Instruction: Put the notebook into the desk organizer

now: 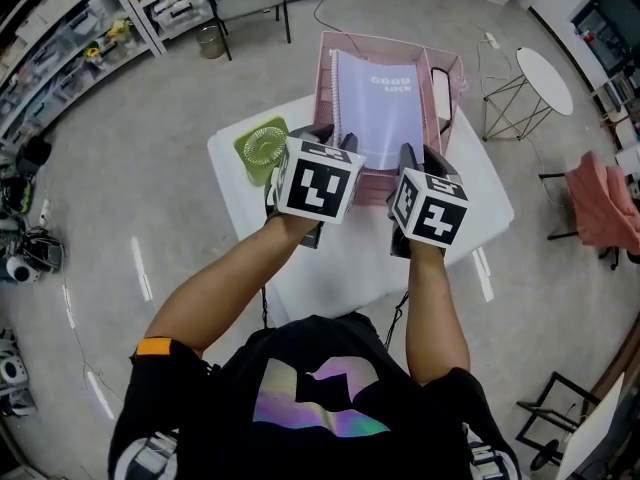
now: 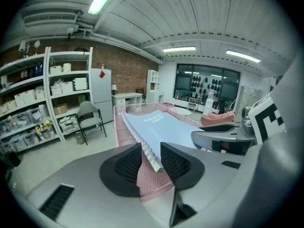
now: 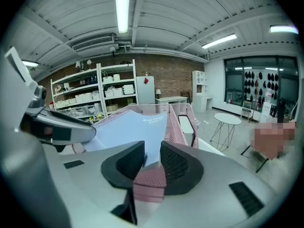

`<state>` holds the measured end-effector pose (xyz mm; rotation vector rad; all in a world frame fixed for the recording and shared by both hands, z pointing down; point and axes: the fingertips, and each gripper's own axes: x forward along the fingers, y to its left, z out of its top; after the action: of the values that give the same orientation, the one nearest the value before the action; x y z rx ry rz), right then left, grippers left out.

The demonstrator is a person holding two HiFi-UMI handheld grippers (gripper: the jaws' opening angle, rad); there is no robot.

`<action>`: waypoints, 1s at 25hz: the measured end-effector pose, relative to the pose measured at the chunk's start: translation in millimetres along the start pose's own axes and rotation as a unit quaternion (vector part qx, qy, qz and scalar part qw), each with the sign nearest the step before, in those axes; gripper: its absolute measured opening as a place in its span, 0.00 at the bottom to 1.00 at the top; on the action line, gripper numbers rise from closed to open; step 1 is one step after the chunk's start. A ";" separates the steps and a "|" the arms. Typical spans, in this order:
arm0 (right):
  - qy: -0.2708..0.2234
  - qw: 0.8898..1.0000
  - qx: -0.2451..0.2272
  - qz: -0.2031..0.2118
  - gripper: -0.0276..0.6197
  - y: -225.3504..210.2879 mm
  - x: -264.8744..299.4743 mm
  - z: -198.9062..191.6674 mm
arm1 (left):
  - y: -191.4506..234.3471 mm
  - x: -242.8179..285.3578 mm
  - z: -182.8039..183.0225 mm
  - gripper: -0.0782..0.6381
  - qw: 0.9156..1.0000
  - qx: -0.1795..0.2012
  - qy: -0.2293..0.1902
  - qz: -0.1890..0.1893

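**Notebook already in the organizer, both claws loose at its near corners**

The notebook (image 1: 378, 108) lies with its cover up inside the big compartment of the pink mesh desk organizer (image 1: 325, 78), which stands at the far side of the white table (image 1: 330, 268). The main part of the task looks done. What seems left is to let go fully and take the hands back.

The left gripper (image 1: 335, 138) has its jaws moderately apart around the near left corner, where the spiral binding ends; the pads do not seem to press on it. The right gripper (image 1: 420, 158) has its jaws narrower but also apart, with the thin near right corner between them and loose.

The near edge of the notebook sits just at the near mesh wall; whether it lies fully below the rim cannot be told.

For pulling back there is free table surface on the near side. A small green fan (image 1: 262, 148) lies just left of the left gripper, so a move to that side could knock it. On the right, the narrow side compartment (image 1: 441, 93) is near the right gripper.
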<state>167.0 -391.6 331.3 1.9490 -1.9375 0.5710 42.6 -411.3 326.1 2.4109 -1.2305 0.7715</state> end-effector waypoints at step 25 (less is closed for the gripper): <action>-0.120 0.991 -0.059 -0.017 0.11 43.8 -95.7 -2.2 | -15.1 -82.8 -20.1 0.30 0.987 0.061 -0.145 0.030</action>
<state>123.8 -308.4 283.3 2.0482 -2.0226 0.2128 8.7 -339.4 292.1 2.6686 -1.4044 0.5390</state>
